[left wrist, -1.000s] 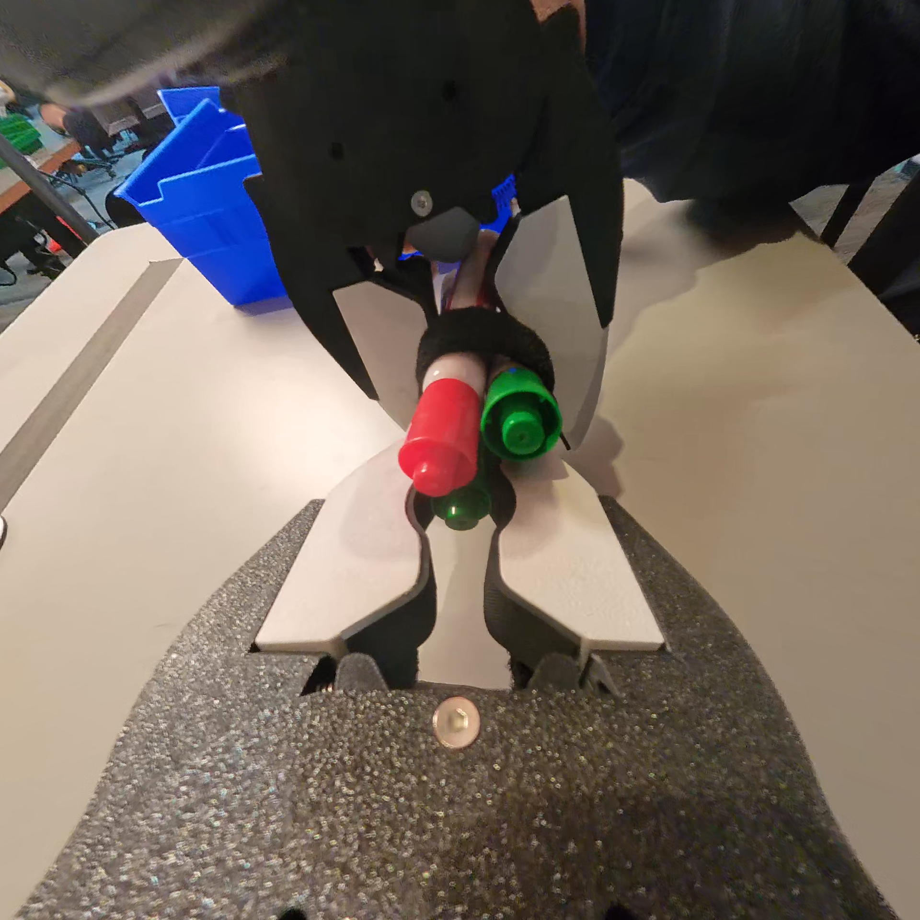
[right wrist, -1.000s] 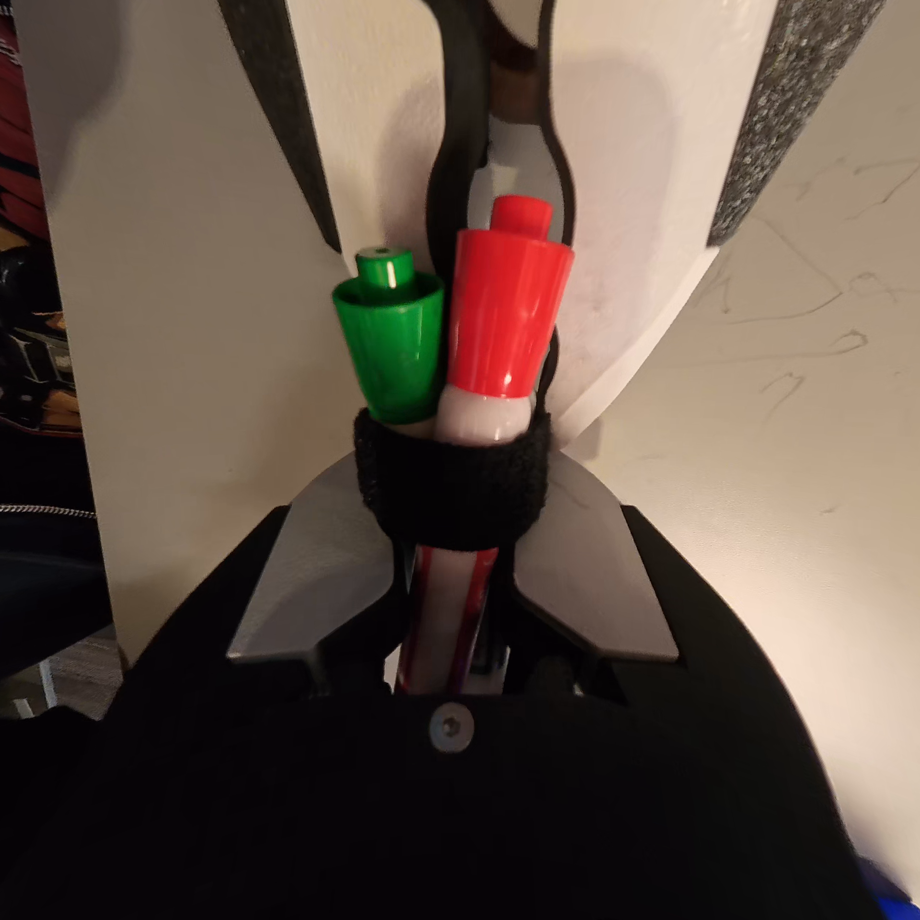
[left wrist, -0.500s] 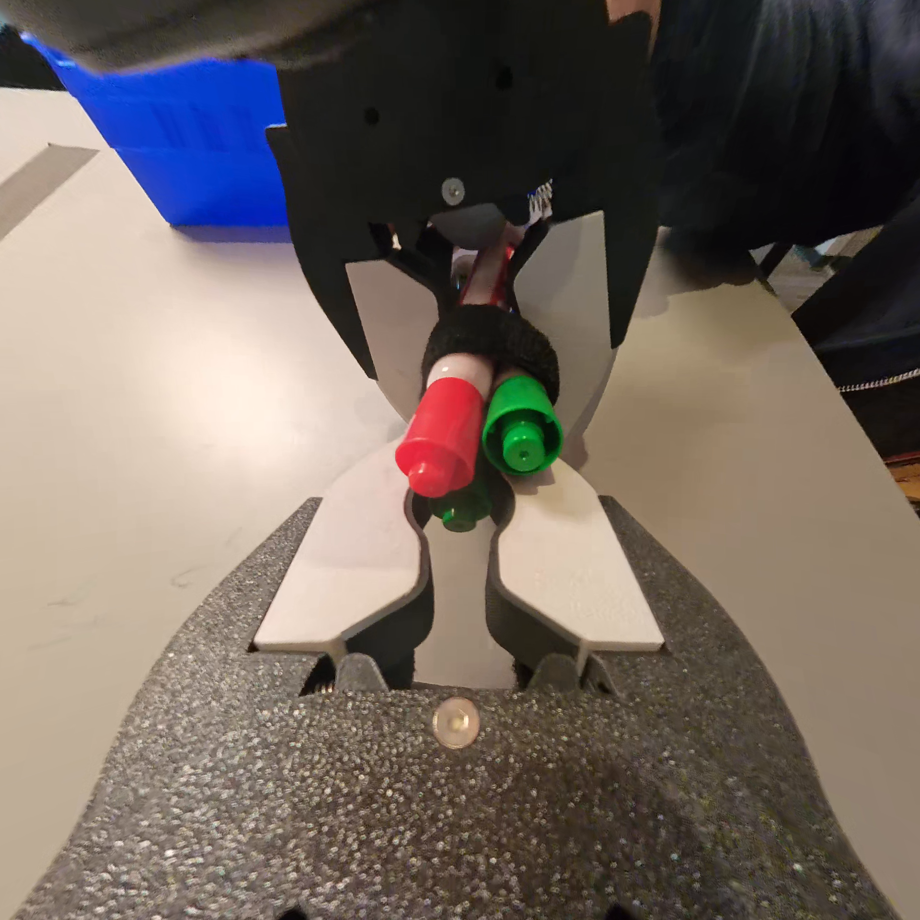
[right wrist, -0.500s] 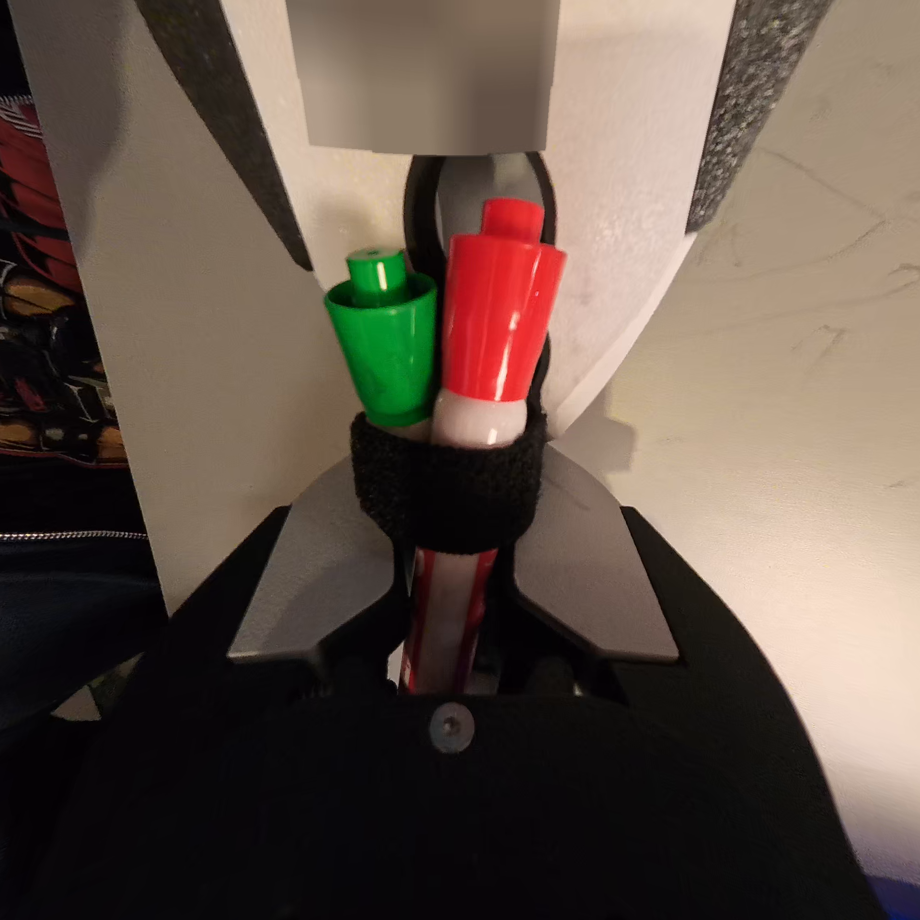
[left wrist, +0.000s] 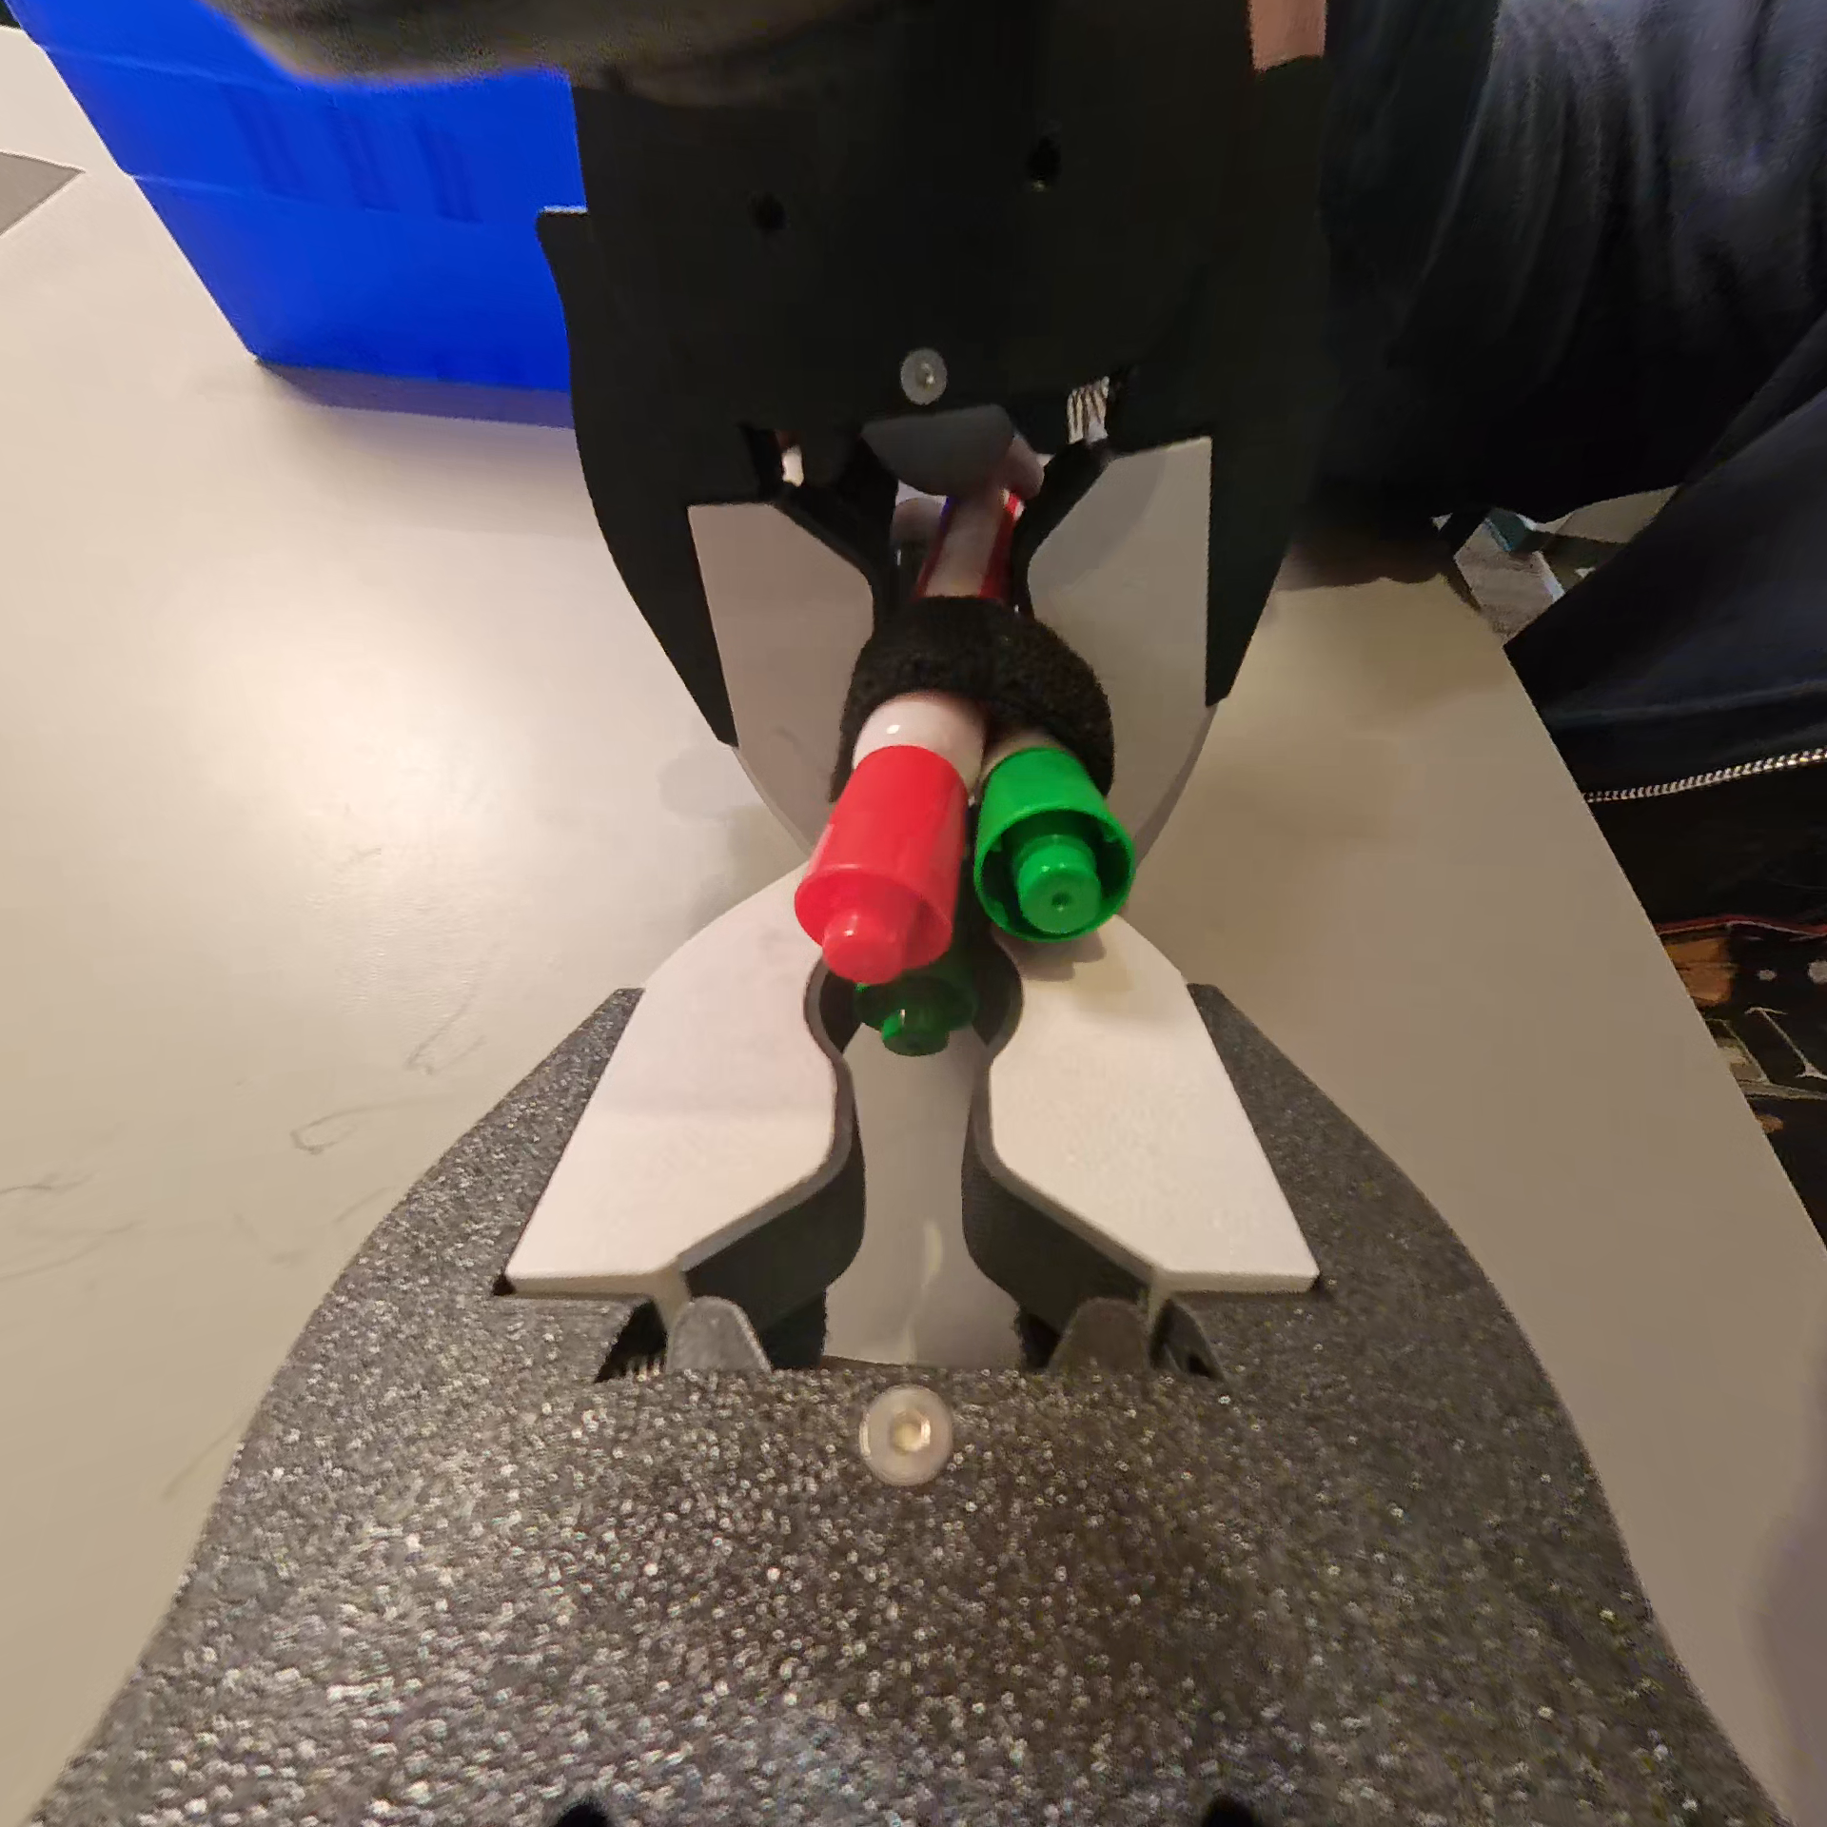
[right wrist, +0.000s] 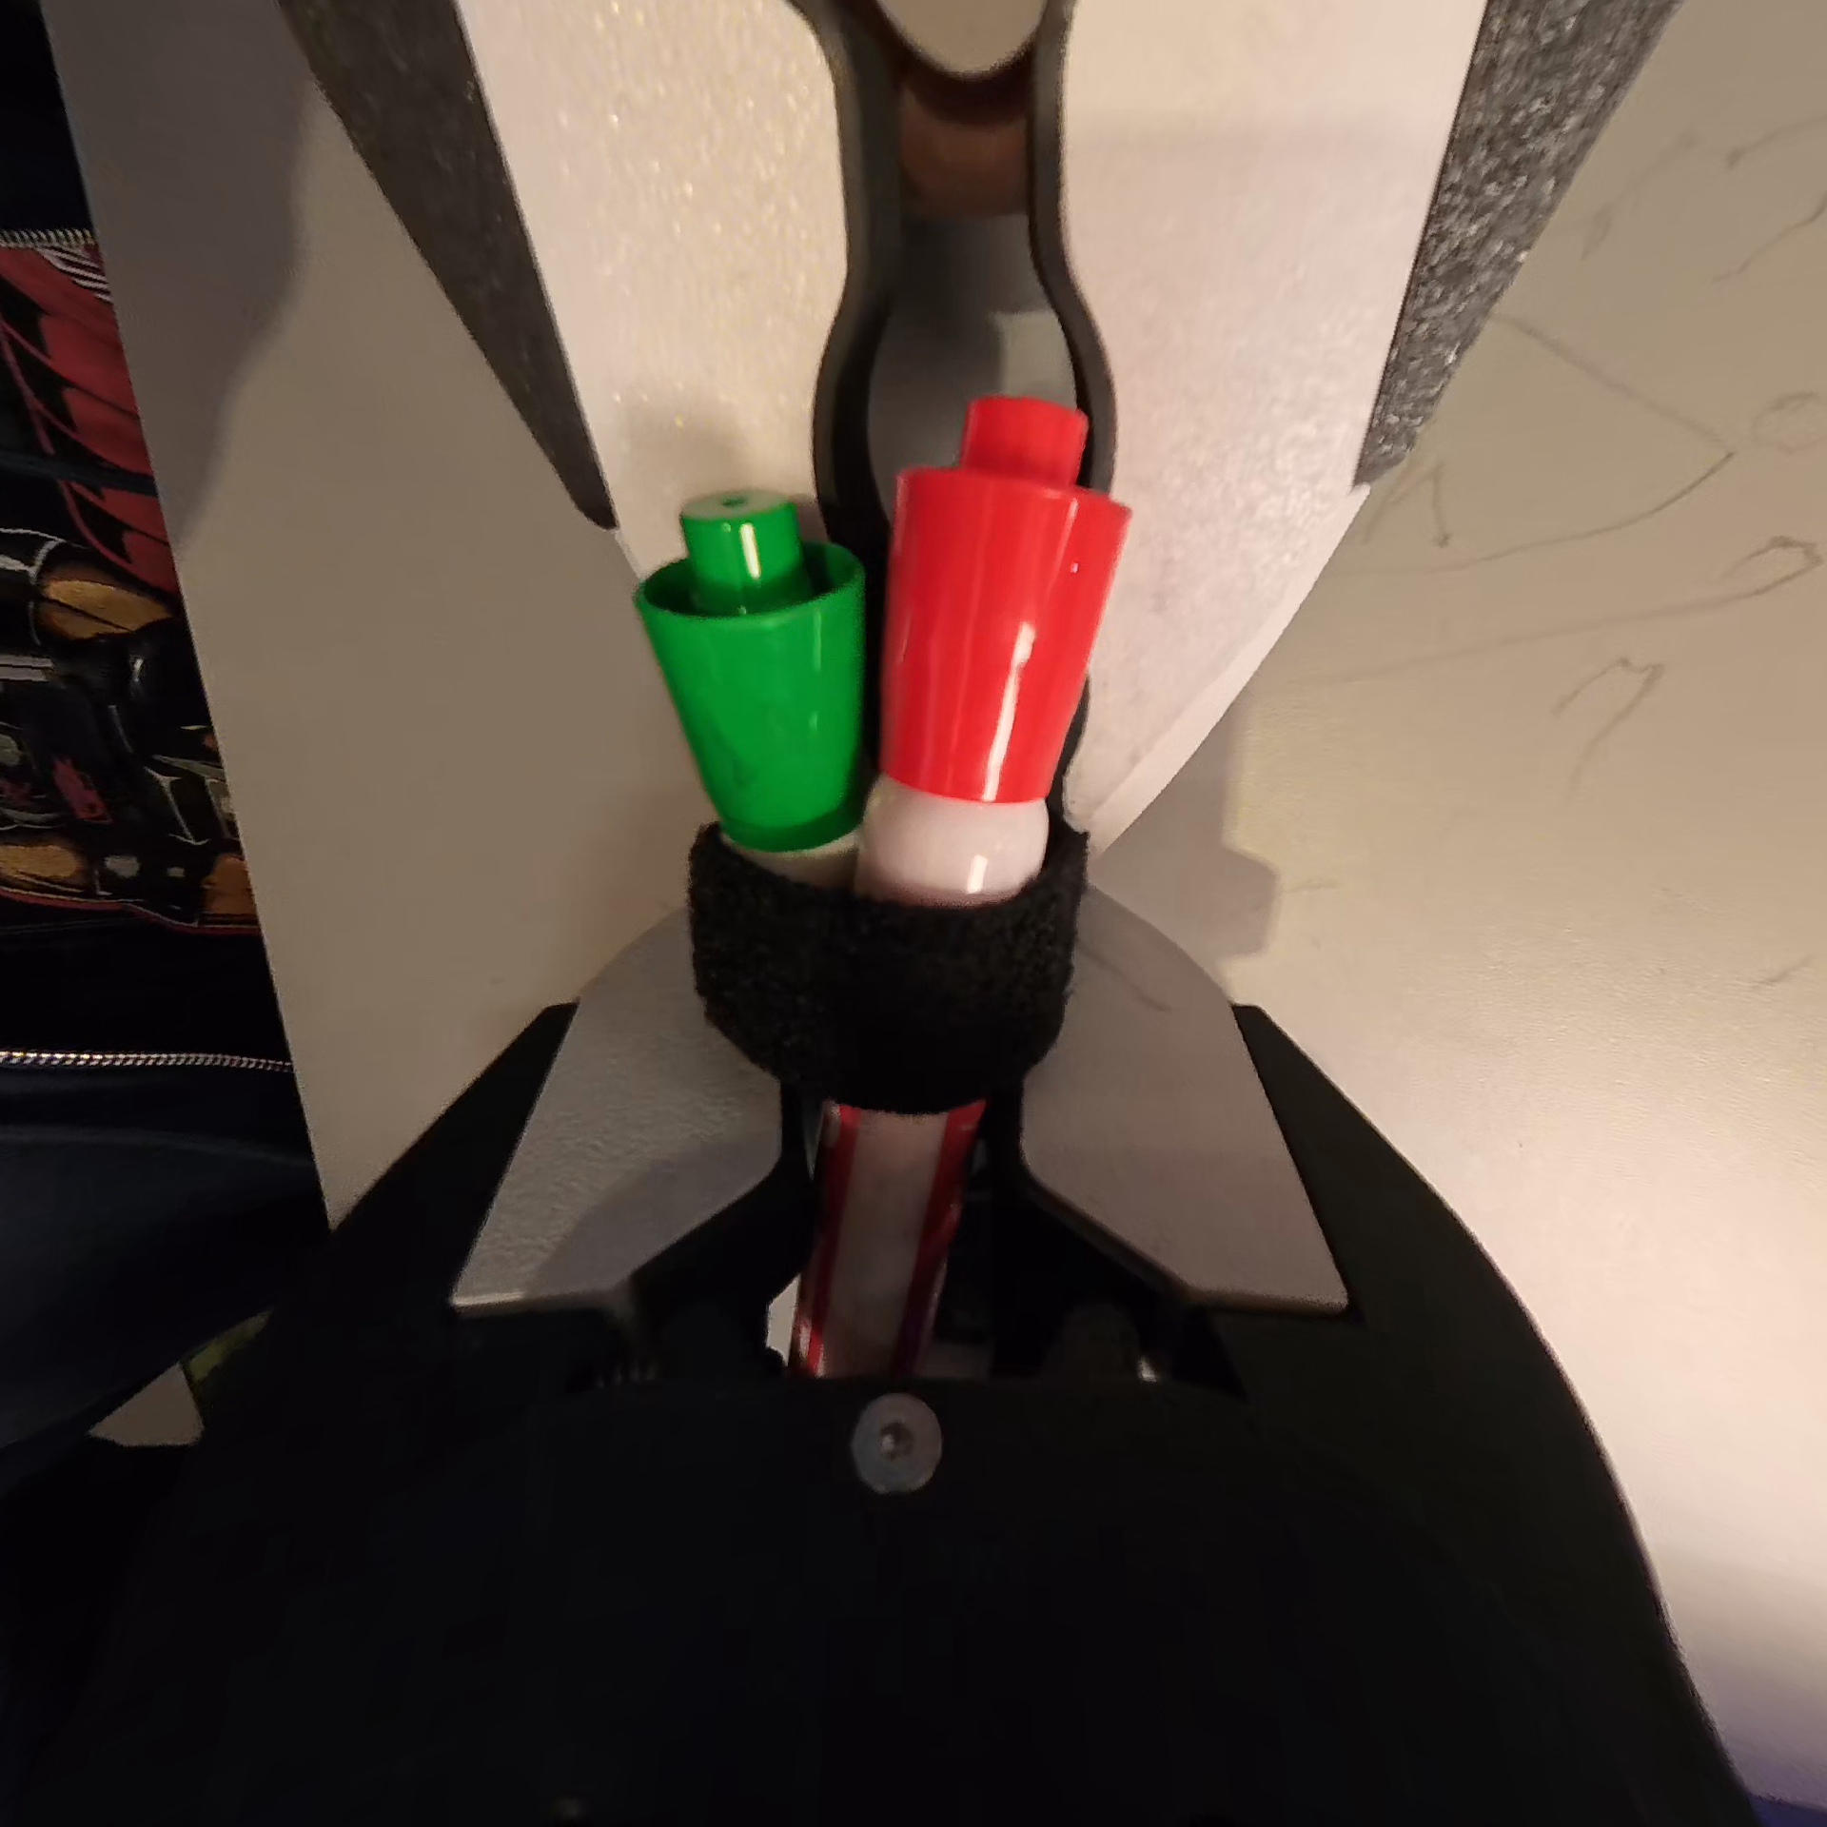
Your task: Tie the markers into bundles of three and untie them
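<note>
A bundle of three markers is bound by a black band (left wrist: 979, 672). It has a red cap (left wrist: 885, 870), a green cap (left wrist: 1053, 855) and a lower green cap (left wrist: 914, 1013). My right gripper (right wrist: 885, 989) is black and shut on the bundle just behind the band (right wrist: 880, 979). My left gripper (left wrist: 914, 989) is speckled grey and faces it, its fingers closed around the lower green cap. In the right wrist view I see only the red cap (right wrist: 999, 643) and one green cap (right wrist: 766, 692). The third marker is hidden beneath them.
The bundle is held above a beige table (left wrist: 297, 741) with faint pen marks. A blue plastic bin (left wrist: 326, 227) stands at the far left. A person's dark sleeve (left wrist: 1582, 297) fills the upper right. The table's edge (left wrist: 1621, 890) curves down the right side. Both grippers' tips are close together, under 4 cm apart.
Both grippers have swung together with the bundle, so the blue bin has shifted in the left wrist view. Neither grip has changed.
</note>
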`<state>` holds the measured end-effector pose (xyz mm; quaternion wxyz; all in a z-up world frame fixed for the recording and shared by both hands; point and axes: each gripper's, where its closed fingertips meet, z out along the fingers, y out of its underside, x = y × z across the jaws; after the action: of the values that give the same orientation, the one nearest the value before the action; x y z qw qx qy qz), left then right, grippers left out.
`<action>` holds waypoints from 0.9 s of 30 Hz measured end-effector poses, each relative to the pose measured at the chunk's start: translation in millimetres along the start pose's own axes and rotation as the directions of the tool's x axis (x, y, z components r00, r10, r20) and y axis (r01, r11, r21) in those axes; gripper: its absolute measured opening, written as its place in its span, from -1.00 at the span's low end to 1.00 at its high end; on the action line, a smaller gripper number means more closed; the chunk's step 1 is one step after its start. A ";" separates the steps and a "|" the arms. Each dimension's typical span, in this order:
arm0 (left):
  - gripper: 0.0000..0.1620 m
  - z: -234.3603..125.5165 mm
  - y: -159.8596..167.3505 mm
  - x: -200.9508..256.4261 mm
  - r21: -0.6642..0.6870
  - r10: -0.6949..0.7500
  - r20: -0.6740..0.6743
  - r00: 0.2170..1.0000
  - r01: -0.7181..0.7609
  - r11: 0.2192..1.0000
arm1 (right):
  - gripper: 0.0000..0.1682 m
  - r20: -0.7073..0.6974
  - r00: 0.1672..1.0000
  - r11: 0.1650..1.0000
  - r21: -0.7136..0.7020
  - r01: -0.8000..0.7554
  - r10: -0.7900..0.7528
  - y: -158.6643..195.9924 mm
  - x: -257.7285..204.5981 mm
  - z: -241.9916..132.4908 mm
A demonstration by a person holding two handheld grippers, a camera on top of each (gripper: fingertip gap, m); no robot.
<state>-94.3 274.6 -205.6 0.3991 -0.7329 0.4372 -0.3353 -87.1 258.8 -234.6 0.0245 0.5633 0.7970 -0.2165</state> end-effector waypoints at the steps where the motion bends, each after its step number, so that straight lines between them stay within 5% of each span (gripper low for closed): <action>1: -0.76 -0.2 -0.5 -0.9 0.000 -0.004 0.010 1.000 0.004 1.000 | -0.50 -0.013 1.000 1.000 -0.002 0.001 -0.001 0.1 1.6 0.1; 16: -0.77 -2.6 -4.6 -7.7 -0.042 0.053 0.187 0.981 -0.046 0.998 | -0.44 -0.206 0.978 0.997 -0.068 0.020 -0.033 2.7 18.1 -4.2; 27: -0.76 -0.6 1.7 2.5 -0.050 0.115 0.039 0.993 -0.113 0.992 | -0.50 -0.051 0.998 0.998 -0.065 0.022 -0.025 4.3 -2.6 2.4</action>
<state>-94.5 271.6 -206.4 0.4089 -0.7229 0.4780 -0.2859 -82.7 256.7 -237.4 0.0192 0.5582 0.8105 -0.1764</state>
